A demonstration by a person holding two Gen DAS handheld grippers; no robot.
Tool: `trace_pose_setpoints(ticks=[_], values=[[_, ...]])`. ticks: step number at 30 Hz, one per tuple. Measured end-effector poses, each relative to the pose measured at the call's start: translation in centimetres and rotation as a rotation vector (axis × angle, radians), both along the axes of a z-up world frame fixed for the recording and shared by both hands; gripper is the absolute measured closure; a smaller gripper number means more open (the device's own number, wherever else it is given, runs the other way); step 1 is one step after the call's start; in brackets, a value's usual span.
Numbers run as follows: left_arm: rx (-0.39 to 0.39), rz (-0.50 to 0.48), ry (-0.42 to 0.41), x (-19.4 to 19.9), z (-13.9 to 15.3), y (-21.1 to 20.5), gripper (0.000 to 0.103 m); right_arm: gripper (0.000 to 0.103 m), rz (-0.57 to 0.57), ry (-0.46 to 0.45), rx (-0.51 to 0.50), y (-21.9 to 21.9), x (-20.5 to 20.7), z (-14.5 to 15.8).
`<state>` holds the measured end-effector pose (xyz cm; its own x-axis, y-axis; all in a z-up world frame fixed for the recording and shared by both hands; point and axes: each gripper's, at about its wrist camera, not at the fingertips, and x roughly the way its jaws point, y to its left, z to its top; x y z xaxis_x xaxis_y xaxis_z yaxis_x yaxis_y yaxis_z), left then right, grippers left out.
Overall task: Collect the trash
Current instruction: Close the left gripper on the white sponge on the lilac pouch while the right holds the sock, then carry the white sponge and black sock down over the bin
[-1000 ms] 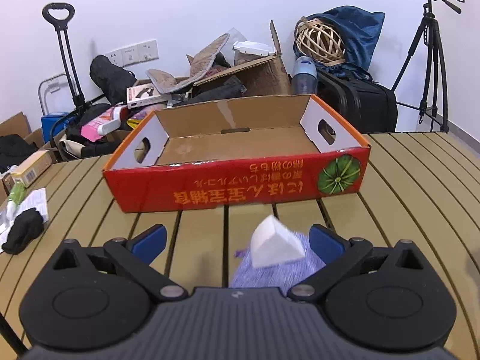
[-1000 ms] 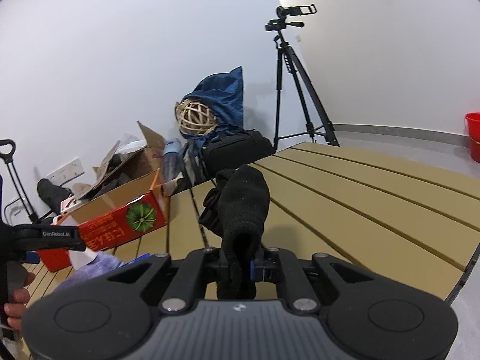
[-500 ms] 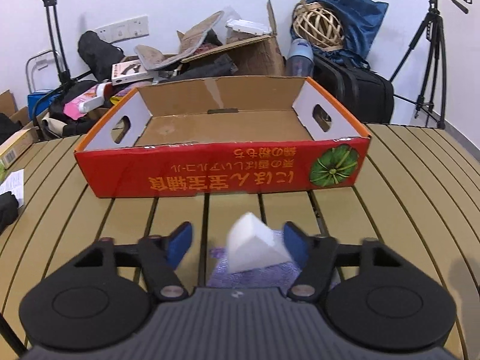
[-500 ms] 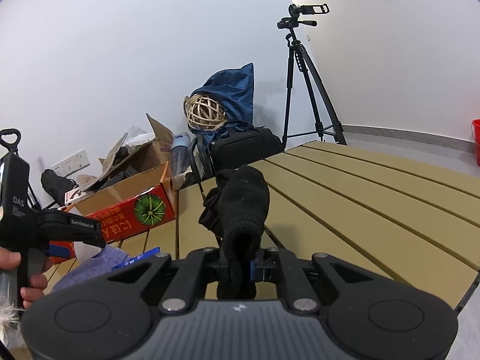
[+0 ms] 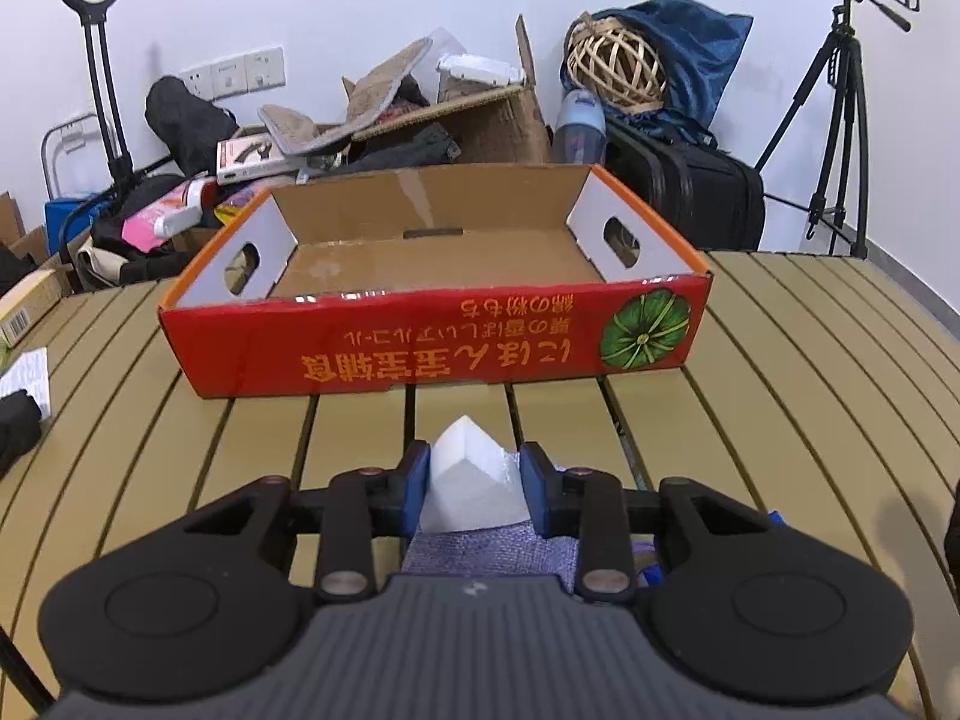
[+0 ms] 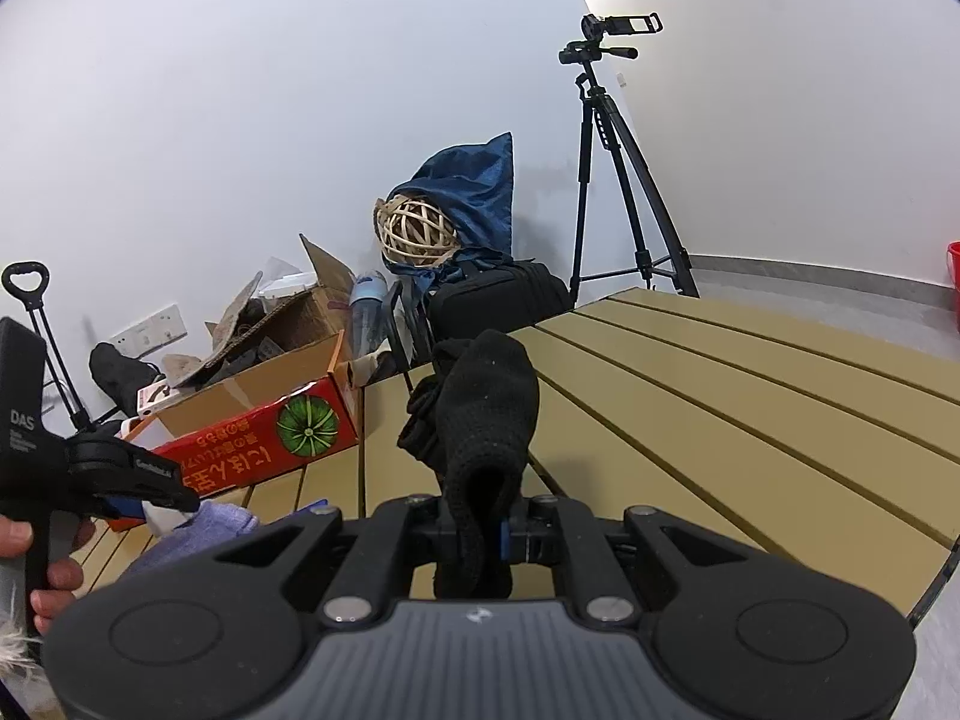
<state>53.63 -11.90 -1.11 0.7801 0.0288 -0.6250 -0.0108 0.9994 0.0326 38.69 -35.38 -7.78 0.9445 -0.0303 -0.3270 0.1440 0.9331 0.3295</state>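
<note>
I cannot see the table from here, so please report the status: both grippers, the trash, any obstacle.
Left gripper shut on white foam piece. Right gripper shut on black sock. Red box ahead, open, nothing blocking.

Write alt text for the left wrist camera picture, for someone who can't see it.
The left gripper is shut on a white wedge-shaped scrap lying on a purple cloth. Ahead on the slatted table sits an empty red cardboard tray, with clutter against the wall behind.

Place: recording room (storage corner) | camera tripod [image 5: 840, 120] | slatted table [image 5: 810, 390] | piled boxes [image 5: 480, 120]
</note>
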Motion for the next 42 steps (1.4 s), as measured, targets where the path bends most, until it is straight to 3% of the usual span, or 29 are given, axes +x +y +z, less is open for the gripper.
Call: trace_pose_setpoints(ticks=[17, 42], values=[[0.012, -0.018, -0.046, -4.7, 2.3, 0.7, 0.07, 0.094, 0.06, -0.03, -0.012, 0.2, -1.5, 0.9], [-0.009, -0.002, -0.067, -14.9, 4.4, 1.9, 0.07, 0.094, 0.167, -0.065, -0.014, 0.7, -4.5, 2.3]])
